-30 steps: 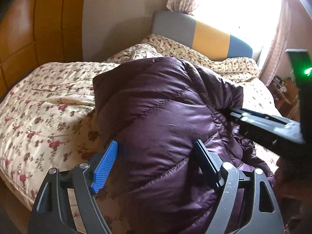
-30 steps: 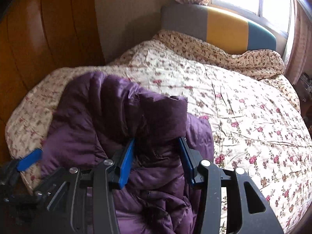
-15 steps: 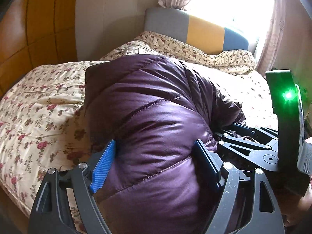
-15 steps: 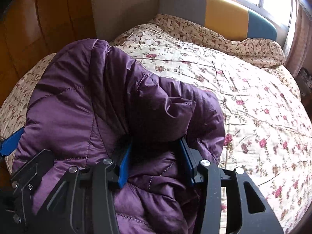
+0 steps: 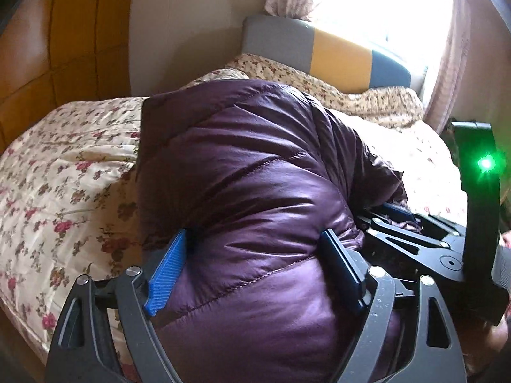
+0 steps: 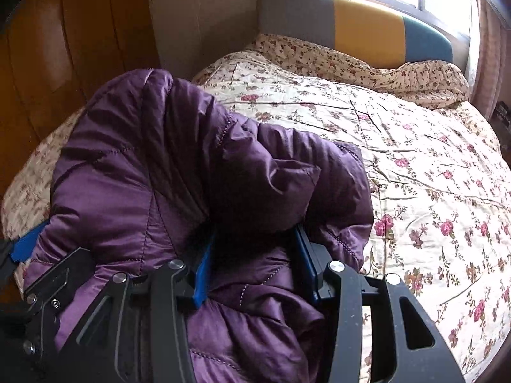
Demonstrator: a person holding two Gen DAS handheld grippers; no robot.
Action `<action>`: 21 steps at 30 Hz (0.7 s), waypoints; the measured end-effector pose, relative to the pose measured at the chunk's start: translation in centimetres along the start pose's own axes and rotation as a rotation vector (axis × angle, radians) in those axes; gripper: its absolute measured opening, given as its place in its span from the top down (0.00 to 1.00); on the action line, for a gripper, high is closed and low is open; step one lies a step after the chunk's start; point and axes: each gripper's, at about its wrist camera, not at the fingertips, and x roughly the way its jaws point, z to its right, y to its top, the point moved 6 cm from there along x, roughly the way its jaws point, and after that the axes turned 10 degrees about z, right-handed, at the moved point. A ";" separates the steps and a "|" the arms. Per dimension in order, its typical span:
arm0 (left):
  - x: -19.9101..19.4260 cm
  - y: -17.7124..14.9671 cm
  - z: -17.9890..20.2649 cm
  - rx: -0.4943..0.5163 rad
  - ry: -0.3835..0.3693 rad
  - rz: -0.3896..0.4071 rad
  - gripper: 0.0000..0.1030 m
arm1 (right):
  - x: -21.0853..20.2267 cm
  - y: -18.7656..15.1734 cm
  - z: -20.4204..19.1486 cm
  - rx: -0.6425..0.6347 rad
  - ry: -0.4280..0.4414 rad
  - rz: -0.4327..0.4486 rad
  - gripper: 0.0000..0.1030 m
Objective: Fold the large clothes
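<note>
Both tongs straddle the purple puffer jacket [image 5: 255, 191]: the left tongs [image 5: 255, 268] are opening, a wide bulge of jacket bridging their blue pads, while the right tongs [image 6: 252, 261] pinch a bunched fold. That jacket lies heaped on the floral bed quilt [image 6: 431, 175], with the striped headboard [image 6: 367, 28] beyond the jacket.

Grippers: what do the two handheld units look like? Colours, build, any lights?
Both are black, plate-built frames with cut-out slots and silver screw heads. The left gripper carries ribbed blue pads on its fingers; the right gripper has the same blue pads. In the left wrist view, the right unit's black upright housing shows a lit green LED. No cables or sleeves are visible.
</note>
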 end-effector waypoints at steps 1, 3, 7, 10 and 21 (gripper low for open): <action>-0.3 0.1 -0.2 -0.016 0.005 0.003 0.14 | -0.3 0.2 -0.1 -0.003 -0.002 0.008 0.56; -1.0 0.1 -0.6 -0.042 0.016 0.013 0.08 | -1.0 0.5 -0.1 0.005 0.000 0.017 0.55; -2.2 0.3 -1.0 -0.075 0.028 0.024 0.08 | -2.7 1.2 0.1 0.020 0.005 0.042 0.47; -3.4 0.4 -0.9 -0.069 0.036 0.039 0.04 | -4.3 1.6 -0.1 0.014 0.009 0.065 0.44; -6.7 0.7 -0.7 -0.067 0.090 0.069 0.03 | -7.9 1.4 -1.5 -0.022 0.013 0.087 0.35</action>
